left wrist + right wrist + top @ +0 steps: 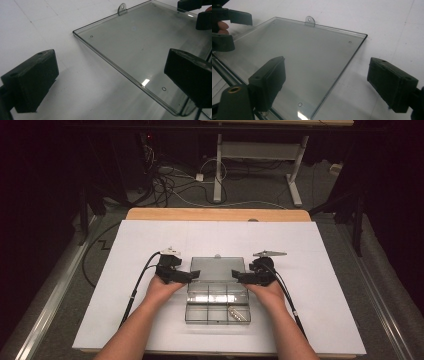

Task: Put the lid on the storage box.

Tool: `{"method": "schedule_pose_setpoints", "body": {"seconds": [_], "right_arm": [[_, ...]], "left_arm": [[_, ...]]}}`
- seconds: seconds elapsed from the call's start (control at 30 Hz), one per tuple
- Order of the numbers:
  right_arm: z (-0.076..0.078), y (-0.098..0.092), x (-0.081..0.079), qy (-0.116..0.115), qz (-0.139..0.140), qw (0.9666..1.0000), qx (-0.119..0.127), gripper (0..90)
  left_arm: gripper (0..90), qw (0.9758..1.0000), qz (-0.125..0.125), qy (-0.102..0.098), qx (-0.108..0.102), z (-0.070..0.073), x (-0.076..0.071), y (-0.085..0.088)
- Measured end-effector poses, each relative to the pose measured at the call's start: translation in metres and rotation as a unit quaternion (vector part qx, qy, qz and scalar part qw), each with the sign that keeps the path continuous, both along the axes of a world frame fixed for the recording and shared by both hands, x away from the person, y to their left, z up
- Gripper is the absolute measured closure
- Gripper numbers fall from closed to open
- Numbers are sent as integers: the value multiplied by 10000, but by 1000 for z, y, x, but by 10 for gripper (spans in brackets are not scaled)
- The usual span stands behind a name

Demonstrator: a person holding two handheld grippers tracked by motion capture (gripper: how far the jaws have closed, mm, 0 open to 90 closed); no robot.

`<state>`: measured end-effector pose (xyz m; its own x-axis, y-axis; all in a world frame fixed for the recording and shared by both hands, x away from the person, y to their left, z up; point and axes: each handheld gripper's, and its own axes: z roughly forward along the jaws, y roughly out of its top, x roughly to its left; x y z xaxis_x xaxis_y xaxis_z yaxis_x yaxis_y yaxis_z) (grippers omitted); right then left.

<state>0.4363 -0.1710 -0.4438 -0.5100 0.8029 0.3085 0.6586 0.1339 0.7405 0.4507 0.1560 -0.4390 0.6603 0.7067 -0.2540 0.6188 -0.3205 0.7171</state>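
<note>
- at the middle of the white counter (150,320) lies a clear plastic compartment box (217,307), its lid (218,268) swung open and lying flat on the far side.
- small metal parts (238,314) sit in the near right compartment of the box; another compartment row holds pale contents that are too small to make out.
- the left gripper (192,276) is at the lid's left edge. in the left gripper view its jaws stand apart, one over the bare counter and one over the lid (140,47), with the lid's edge running between them; no pad presses on it.
- the right gripper (239,276) is at the lid's right edge. in the right gripper view its jaws are also apart, straddling that edge of the lid (312,62) without clamping it.
- a small tab (309,21) juts from the lid's far edge.
- each hand rests low beside the box, cables trailing back toward the person.
</note>
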Motion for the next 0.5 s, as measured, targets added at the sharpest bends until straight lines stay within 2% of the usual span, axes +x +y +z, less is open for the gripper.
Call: {"method": "schedule_pose_setpoints", "body": {"seconds": [0.2, 0.37, 0.5], "right_arm": [[0, -1, -1, 222, -21, 9995, 207, 234], [-1, -2, -1, 484, -7, 9980, 411, 240], [-1, -2, -1, 551, 40, 9972, 506, 275]], "left_arm": [[0, 10000, 20, -20, -5, 0, -1, 0], [0, 10000, -26, -9, -28, 0, -1, 0], [0, 10000, -30, -8, -30, 0, -1, 0]]}}
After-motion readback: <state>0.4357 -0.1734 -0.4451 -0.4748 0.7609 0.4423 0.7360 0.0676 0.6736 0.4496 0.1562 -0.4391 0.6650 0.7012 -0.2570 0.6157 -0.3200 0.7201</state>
